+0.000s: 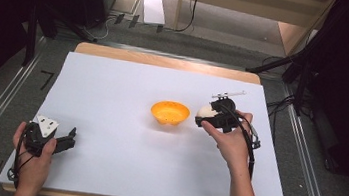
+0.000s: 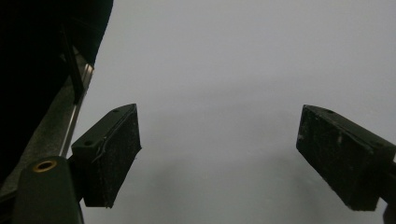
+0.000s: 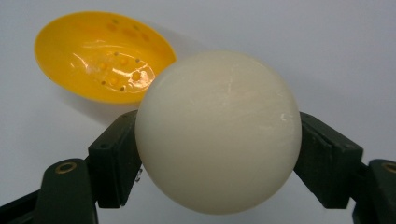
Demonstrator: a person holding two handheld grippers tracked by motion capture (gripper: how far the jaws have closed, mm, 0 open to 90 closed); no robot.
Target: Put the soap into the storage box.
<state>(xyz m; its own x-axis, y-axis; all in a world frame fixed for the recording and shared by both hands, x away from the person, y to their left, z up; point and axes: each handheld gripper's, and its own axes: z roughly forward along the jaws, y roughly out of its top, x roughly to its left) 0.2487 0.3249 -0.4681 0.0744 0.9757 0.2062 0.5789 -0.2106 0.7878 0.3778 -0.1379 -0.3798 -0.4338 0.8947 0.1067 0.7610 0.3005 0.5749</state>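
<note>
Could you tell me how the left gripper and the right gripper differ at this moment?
The left gripper has its jaws spread wide with nothing between them; the right gripper is clamped on a cream ball. The left one sits near the table's near-left corner, while the right one is beside the orange bowl. Both have black jaws.

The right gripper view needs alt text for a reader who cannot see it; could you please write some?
A cream-white ball is held between the two black fingers of the right gripper, close to the camera. Behind it, at upper left, an empty yellow-orange bowl with small holes in its bottom sits on the pale table surface.
</note>
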